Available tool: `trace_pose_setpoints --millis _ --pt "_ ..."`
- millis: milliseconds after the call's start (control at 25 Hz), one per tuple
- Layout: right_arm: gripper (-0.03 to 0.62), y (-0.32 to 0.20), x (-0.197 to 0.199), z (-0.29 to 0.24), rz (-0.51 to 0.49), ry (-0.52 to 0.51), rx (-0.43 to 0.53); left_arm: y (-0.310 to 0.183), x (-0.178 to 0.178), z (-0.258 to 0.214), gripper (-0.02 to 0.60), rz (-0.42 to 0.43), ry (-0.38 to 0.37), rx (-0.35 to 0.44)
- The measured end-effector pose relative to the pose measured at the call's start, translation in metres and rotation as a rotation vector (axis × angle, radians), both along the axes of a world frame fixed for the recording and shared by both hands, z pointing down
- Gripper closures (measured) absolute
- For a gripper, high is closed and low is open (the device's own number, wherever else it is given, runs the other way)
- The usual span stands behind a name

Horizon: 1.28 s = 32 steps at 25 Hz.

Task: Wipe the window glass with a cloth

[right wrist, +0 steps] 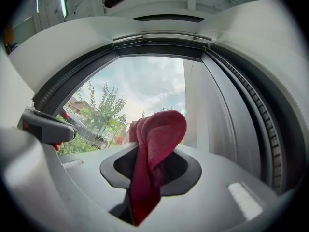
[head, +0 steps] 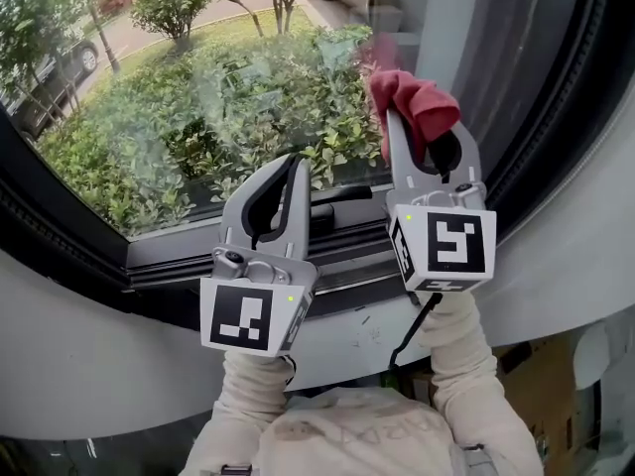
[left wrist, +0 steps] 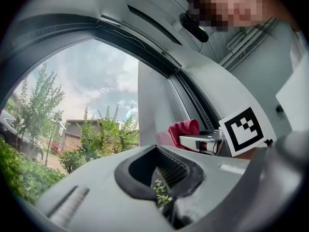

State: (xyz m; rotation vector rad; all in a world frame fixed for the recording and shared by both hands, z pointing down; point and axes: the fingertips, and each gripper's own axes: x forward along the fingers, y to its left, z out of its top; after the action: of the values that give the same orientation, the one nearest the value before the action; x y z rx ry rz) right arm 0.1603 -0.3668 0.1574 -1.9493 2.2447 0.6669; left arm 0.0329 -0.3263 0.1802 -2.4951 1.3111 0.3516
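A red cloth (head: 419, 104) is bunched between the fingers of my right gripper (head: 427, 132), which is shut on it and points up at the window glass (head: 198, 97), at the pane's right side. The right gripper view shows the cloth (right wrist: 157, 139) draped over that gripper's tips (right wrist: 154, 151), close to the glass (right wrist: 130, 91). My left gripper (head: 294, 167) stands lower and to the left, shut with nothing in it, near the bottom of the pane. From the left gripper view the cloth (left wrist: 183, 128) shows to the right, past its own shut jaws (left wrist: 159, 178).
A grey bottom window frame (head: 179, 256) and a dark rubber seal (head: 556, 117) border the glass. A white curved sill (head: 89, 345) runs below. A cardboard box (head: 541, 395) sits low at the right. Shrubs and a parked car lie outside.
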Motion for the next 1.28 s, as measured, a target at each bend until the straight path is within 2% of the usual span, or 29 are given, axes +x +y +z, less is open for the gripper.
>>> trace_pose_setpoints --millis 240,480,1280 --pt "0.471 -0.001 -0.002 0.031 0.008 -0.022 -0.035 0.0 -0.013 0.01 0.581 -0.02 -0.004 -0.018" --pt "0.476 -0.001 -0.015 0.032 0.007 -0.082 -0.052 0.002 -0.037 0.016 0.581 -0.041 -0.009 -0.02" --pt "0.479 0.012 -0.192 0.023 -0.093 -0.053 -0.022 0.017 -0.172 0.017 0.58 -0.097 0.008 -0.018"
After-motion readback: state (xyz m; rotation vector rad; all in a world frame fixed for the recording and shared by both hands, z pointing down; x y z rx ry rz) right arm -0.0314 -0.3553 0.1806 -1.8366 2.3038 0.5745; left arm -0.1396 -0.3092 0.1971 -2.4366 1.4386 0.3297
